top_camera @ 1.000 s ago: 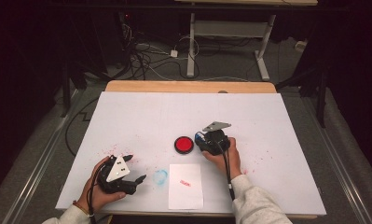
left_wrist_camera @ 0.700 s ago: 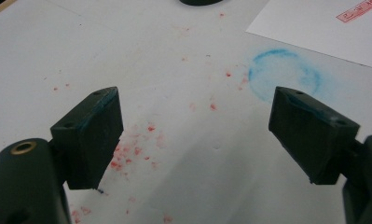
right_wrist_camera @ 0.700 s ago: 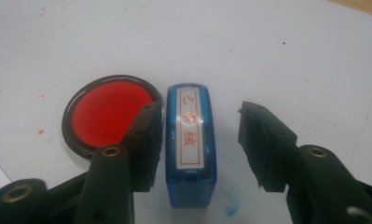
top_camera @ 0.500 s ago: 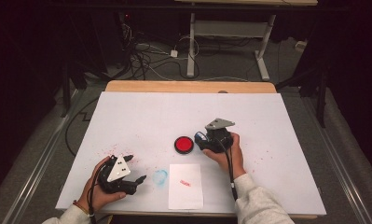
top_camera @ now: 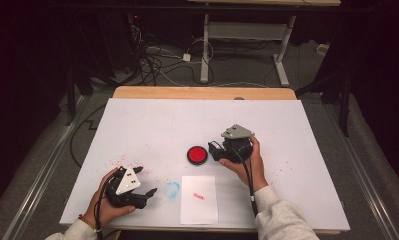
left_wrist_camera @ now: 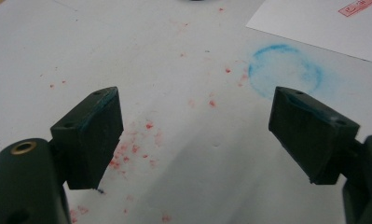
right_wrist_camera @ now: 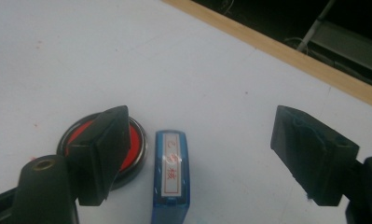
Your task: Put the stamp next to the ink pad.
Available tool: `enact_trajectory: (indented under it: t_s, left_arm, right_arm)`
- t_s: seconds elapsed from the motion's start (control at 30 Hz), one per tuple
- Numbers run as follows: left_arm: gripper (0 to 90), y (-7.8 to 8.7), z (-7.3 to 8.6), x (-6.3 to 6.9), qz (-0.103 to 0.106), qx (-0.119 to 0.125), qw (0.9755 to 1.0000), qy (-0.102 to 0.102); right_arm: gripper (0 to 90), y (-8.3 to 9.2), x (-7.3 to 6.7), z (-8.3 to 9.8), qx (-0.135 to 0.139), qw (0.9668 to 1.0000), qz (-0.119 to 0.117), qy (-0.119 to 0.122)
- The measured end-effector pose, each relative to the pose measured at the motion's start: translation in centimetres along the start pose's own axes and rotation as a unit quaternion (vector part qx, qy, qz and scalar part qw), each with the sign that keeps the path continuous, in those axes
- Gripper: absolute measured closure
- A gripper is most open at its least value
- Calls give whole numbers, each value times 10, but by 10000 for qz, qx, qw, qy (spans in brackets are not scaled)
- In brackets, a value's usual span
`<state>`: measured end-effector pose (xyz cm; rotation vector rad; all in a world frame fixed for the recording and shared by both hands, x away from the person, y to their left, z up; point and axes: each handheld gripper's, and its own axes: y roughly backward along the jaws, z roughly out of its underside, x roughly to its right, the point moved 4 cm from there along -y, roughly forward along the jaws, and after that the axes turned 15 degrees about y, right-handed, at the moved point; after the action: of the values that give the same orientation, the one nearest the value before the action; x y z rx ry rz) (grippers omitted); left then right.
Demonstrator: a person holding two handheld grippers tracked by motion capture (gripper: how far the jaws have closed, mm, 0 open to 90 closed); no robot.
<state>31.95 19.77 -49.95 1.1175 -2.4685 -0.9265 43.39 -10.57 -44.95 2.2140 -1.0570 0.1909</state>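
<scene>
Two black fingers [right_wrist_camera: 309,158] of the right gripper [right_wrist_camera: 202,158] have just been opening and now stand spread wide; the blue stamp [right_wrist_camera: 171,175] lies flat on the white tabletop [right_wrist_camera: 127,56] between them, touching neither, just beside the red ink pad [right_wrist_camera: 136,140]. Left gripper [left_wrist_camera: 197,135] fingers are spread too, over bare tabletop.

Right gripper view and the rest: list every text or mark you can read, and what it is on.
Blue stamp, label on its top side: two or three red characters in a red-edged strip, too blurred to read.
White paper sheet: a small red stamped imprint, framed, characters too small to read; also seen in the left gripper view.
Red ink pad: no text seen.
</scene>
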Motion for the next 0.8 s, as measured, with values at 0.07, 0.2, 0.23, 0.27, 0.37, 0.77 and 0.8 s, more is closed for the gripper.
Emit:
enact_trajectory:
  t_s: [0.07, 0.2, 0.23, 0.27, 0.37, 0.77, 0.8]
  left_arm:
    - [172, 0, 0, 0, 11, -4, 10000, -4]
    - [172, 0, 1, 0, -14, -16, 10000, -2]
    - [172, 0, 0, 0, -17, -8, 10000, 1]
    - [172, 1, 0, -1, -14, 3, 10000, 11]
    - [172, 1, 0, -1, -21, 19, 10000, 23]
    - [172, 1, 0, -1, -28, 5, 10000, 8]
    - [172, 1, 0, -1, -32, 6, 10000, 8]
  right_arm:
    - [199, 3, 0, -3, 121, 9999, -2, 17]
    - [200, 8, 0, -6, 204, 9998, -19, 51]
    - [200, 9, 1, -6, 225, 9997, -4, 62]
    - [199, 10, 1, -7, 253, 9997, -11, 67]
    - [203, 15, 2, -9, 291, 9995, 44, 124]
    - [204, 30, 3, -13, 393, 9989, 91, 253]
    - [204, 32, 4, -13, 393, 9988, 101, 271]
